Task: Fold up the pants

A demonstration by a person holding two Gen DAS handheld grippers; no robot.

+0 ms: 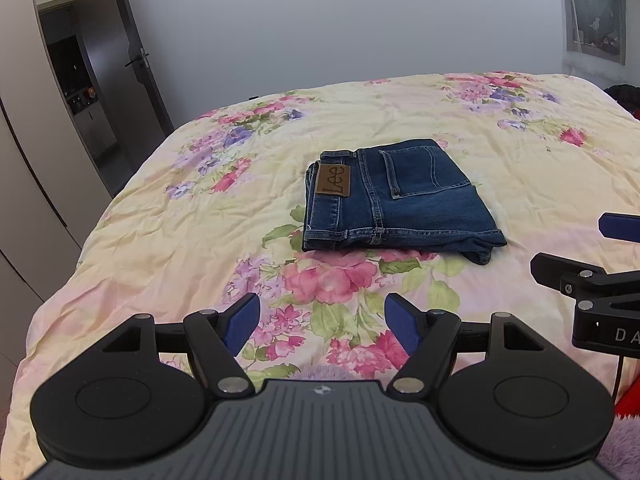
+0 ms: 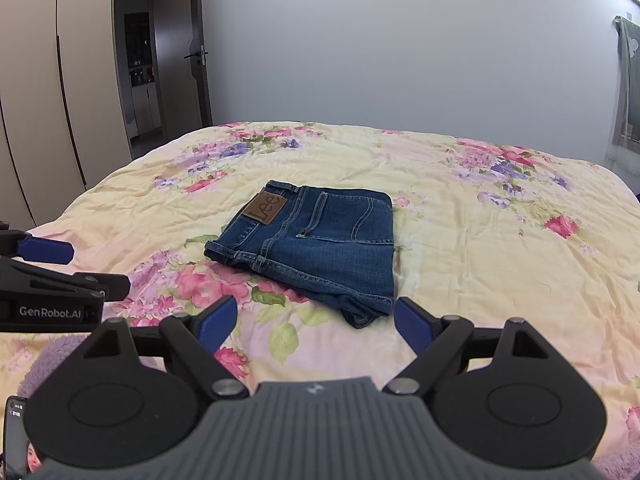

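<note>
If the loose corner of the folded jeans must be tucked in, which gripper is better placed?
Right, probably. The right gripper is open directly before the loose corner of the jeans; the left gripper is open farther back.

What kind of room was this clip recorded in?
Most likely a home bedroom: folded jeans lie on a bed with a floral bedspread, tall wardrobe doors line the wall, and a door stands open.

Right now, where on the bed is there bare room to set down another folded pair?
Bare quilt stretches between the folded jeans and the curtain side, and again beyond them toward the wall. The near edge is crowded: both open grippers, left gripper and right gripper, hover there.
</note>
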